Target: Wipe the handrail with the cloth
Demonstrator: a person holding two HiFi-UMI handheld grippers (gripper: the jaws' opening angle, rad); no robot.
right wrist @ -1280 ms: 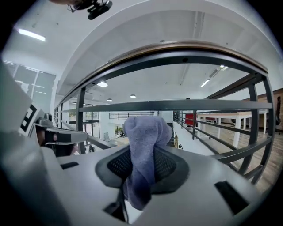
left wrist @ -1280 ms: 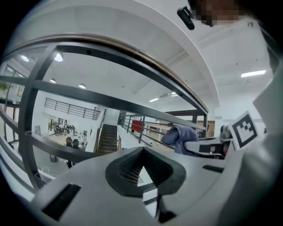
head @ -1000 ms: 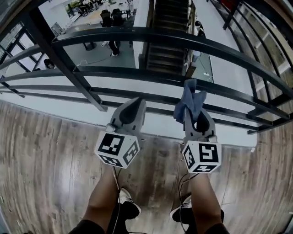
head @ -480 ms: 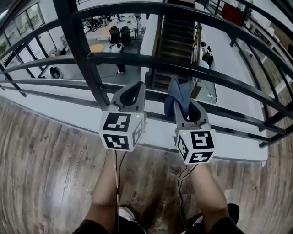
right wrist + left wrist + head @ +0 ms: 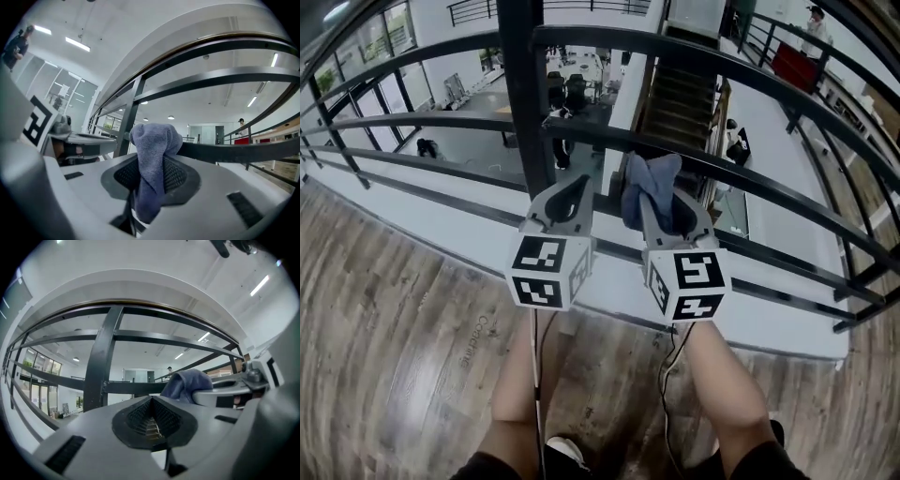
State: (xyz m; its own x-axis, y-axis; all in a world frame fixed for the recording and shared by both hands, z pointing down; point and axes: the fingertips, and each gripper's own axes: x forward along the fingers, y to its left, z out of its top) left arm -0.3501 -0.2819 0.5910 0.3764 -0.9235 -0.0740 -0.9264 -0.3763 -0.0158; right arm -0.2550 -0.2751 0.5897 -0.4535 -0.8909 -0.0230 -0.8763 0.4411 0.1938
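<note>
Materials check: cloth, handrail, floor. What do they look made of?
Cloth: blue-grey terry or microfibre, by its fuzzy nap and soft folds.
Handrail: probably painted metal, dark with a satin sheen.
Floor: wood-look planks with grain and seams, glossy; real wood or laminate unclear.

the grey moulded-plastic left gripper (image 5: pixel 572 192) and matching right gripper (image 5: pixel 661 202) have black ribbed jaw pads (image 5: pixel 138 420). each ends in a white cube with black square markers (image 5: pixel 547 273). thin cables (image 5: pixel 534 375) trail beneath. dark shoe (image 5: pixel 567 457).
</note>
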